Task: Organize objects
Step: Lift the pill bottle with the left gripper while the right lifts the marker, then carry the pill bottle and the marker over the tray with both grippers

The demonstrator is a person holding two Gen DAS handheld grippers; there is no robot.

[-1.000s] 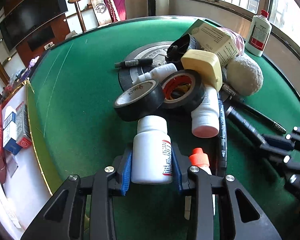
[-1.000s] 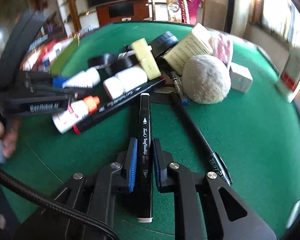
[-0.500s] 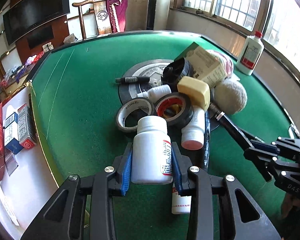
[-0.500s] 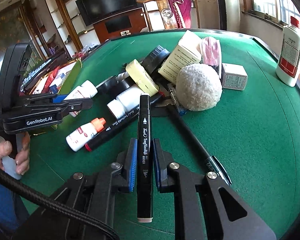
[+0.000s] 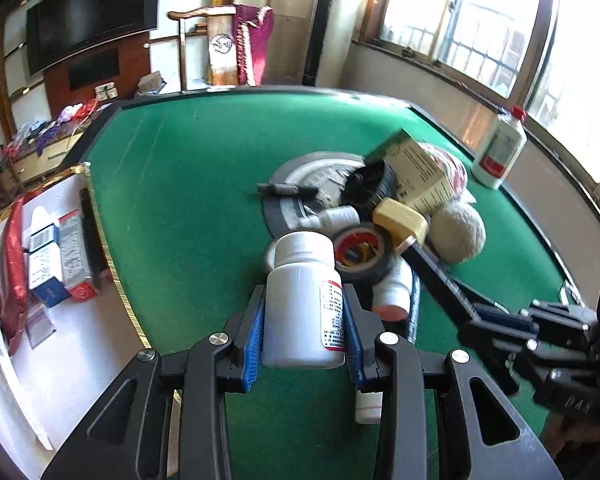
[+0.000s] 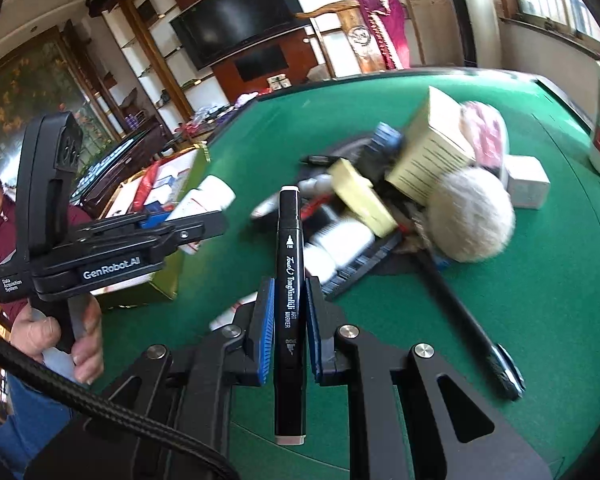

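Left gripper [image 5: 304, 336] clamps a white plastic pill bottle [image 5: 303, 304], raised above the green felt table [image 5: 180, 200]; right gripper [image 6: 288, 328] clamps a black art marker [image 6: 289, 300] above the clutter

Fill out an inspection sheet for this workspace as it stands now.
Surface: green felt table, round grey disc at centre.
Job's things: white pill bottle and black art marker, both lifted in grippers.
Clutter: pile with tape roll, yellow block, printed box, fuzzy ball; a white bottle with red cap stands apart.
Grippers: left gripper shut on bottle; right gripper shut on marker.
Cables: black braided cable by the right gripper.
Surroundings: television, windows, open box of packets.
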